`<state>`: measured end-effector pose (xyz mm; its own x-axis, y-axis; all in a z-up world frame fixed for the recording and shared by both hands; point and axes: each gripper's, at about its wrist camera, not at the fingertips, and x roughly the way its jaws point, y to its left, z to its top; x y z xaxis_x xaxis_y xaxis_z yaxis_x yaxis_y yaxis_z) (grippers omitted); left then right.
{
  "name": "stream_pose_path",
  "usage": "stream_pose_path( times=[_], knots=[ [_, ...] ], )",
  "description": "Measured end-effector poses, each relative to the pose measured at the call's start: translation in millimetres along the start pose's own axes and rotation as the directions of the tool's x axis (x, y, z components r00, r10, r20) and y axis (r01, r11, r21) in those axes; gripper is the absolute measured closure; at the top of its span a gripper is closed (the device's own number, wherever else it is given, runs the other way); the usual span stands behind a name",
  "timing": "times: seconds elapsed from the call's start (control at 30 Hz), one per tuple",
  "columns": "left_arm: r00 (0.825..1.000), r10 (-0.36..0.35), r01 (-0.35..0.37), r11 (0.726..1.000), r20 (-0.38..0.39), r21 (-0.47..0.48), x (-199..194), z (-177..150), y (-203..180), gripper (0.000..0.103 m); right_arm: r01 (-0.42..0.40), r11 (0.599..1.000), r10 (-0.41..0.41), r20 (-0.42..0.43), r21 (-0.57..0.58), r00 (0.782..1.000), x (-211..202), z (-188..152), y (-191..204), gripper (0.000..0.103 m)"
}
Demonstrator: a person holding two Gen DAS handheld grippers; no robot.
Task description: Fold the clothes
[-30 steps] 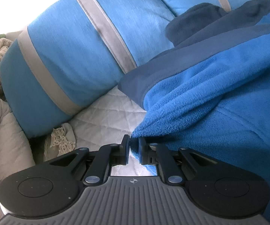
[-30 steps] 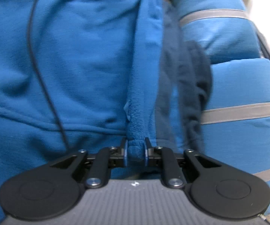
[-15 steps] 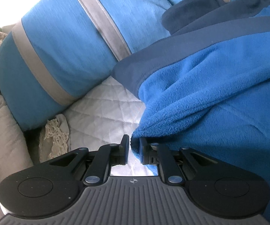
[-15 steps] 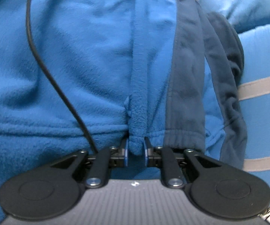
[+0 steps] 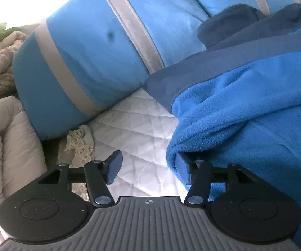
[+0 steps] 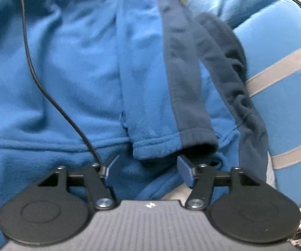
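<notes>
A bright blue fleece garment (image 5: 244,108) with dark navy bands lies on a white quilted bed cover (image 5: 138,129). In the left wrist view its folded edge drapes over my right finger, while my left gripper (image 5: 148,166) has its jaws opening and nothing is pinched between them. In the right wrist view a sleeve cuff (image 6: 171,144), blue with a navy side, lies on the fleece body (image 6: 66,73) just ahead of my right gripper (image 6: 147,169). Its jaws are opening too, and the cuff is free of the pads.
A long blue bolster cushion (image 5: 100,48) with grey stripes lies behind the garment, seen again at the right as the striped cushion (image 6: 286,79). A beige padded blanket (image 5: 8,138) and lace-edged cloth (image 5: 77,142) sit at the left. A thin black cable (image 6: 45,87) runs across the fleece.
Both grippers were shut on fleece folds and now stand spread apart, having let go. The sleeve cuff has dropped flat onto the garment. The right view has rolled and lifted slightly.
</notes>
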<state>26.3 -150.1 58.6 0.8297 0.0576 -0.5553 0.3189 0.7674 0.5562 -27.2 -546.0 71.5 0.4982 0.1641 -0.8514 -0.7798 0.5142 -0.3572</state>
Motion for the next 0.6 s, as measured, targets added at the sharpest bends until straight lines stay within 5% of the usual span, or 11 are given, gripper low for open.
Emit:
stream_pose_path(
  times=[0.13, 0.23, 0.37, 0.6],
  knots=[
    [1.0, -0.005, 0.005, 0.999, 0.018, -0.032, -12, -8, 4, 0.04, -0.076, 0.965, 0.051, 0.107, 0.252, 0.993, -18, -2, -38, 0.03],
    [1.0, -0.006, 0.006, 0.998, 0.015, -0.058, -16, -10, 10, 0.04, -0.059, 0.91, 0.001, 0.142, 0.409, 0.99, -15, 0, -61, 0.032],
    [1.0, -0.011, 0.012, 0.993, 0.011, -0.119, -20, -10, 20, 0.04, -0.011, 0.866, -0.059, 0.125, 0.5, 0.99, 5, 2, -81, 0.036],
    [0.999, -0.027, 0.029, 0.991, 0.02, -0.129, -25, -11, 22, 0.04, 0.084, 0.865, -0.098, 0.003, 0.495, 0.995, 59, -3, -88, 0.056]
  ],
)
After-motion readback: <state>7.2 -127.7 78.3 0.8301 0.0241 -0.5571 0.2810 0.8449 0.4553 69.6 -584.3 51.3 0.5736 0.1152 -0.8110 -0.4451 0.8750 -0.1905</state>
